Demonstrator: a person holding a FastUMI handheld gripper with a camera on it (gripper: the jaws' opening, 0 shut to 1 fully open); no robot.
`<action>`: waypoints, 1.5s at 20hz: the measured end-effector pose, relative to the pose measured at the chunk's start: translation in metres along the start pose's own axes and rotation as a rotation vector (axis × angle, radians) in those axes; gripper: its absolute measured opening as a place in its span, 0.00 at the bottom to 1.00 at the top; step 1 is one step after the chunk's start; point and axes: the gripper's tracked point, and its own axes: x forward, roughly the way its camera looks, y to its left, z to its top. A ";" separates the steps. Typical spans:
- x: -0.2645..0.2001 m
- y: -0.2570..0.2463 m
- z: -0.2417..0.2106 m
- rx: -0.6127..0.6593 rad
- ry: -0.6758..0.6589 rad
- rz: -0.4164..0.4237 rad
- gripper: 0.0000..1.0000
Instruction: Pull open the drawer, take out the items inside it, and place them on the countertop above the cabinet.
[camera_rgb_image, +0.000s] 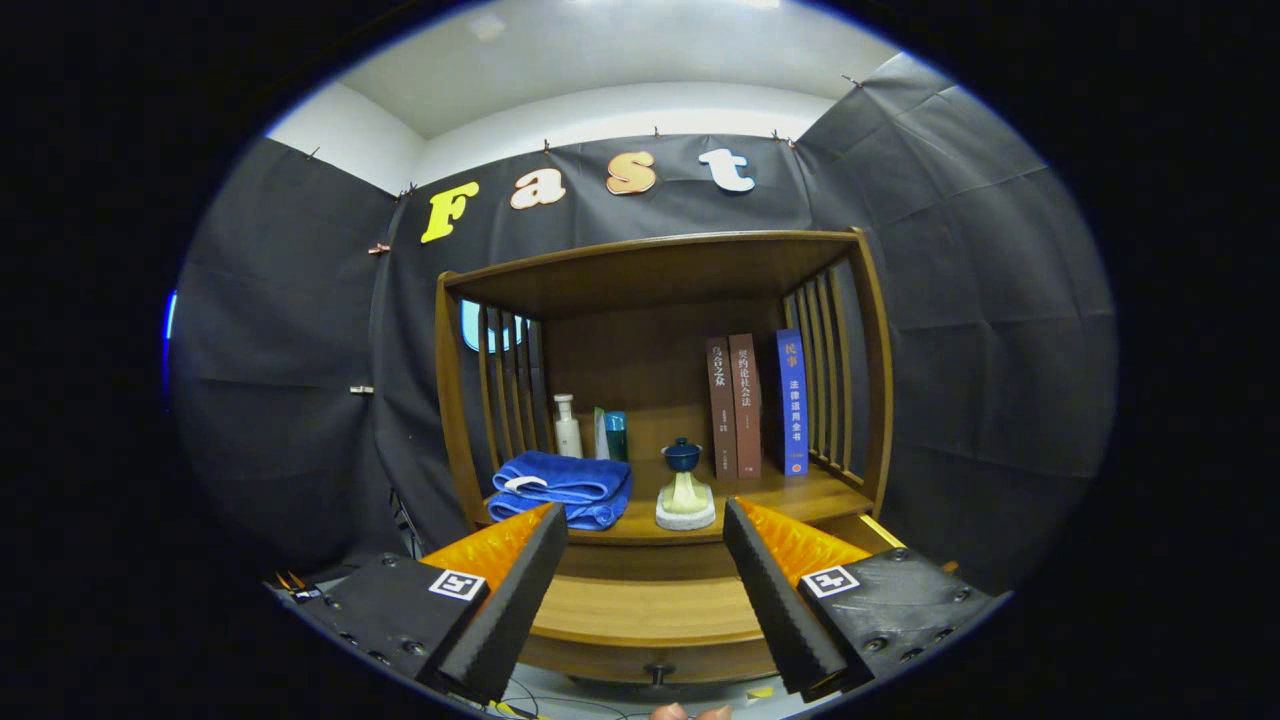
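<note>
Hovering with jaws spread wide and empty, the gripper is facing the closed wooden drawer below the counter; its small knob, likely rigid, offers the pull point.

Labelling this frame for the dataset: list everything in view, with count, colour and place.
cabinet: 1, brown wood, ahead of the fingers
drawer: 1, brown wood with dark knob, pulled out, between the fingers
towel: 1, blue, folded, countertop left
bottle: 1, white, behind towel
tube: 1, teal and white, beside bottle
teacup: 1, dark blue, lidded, mid countertop
figurine: 1, pale, on a white base, before teacup
books: 3, two brown, one blue, upright, right
gripper: 1, black and orange, open, holding nothing
</note>
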 end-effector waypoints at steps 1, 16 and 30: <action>-0.006 -0.003 -0.009 -0.006 -0.004 -0.014 0.99; -0.017 -0.012 -0.194 -0.012 0.187 -0.053 0.99; -0.004 -0.007 -0.206 -0.078 0.139 -0.098 0.99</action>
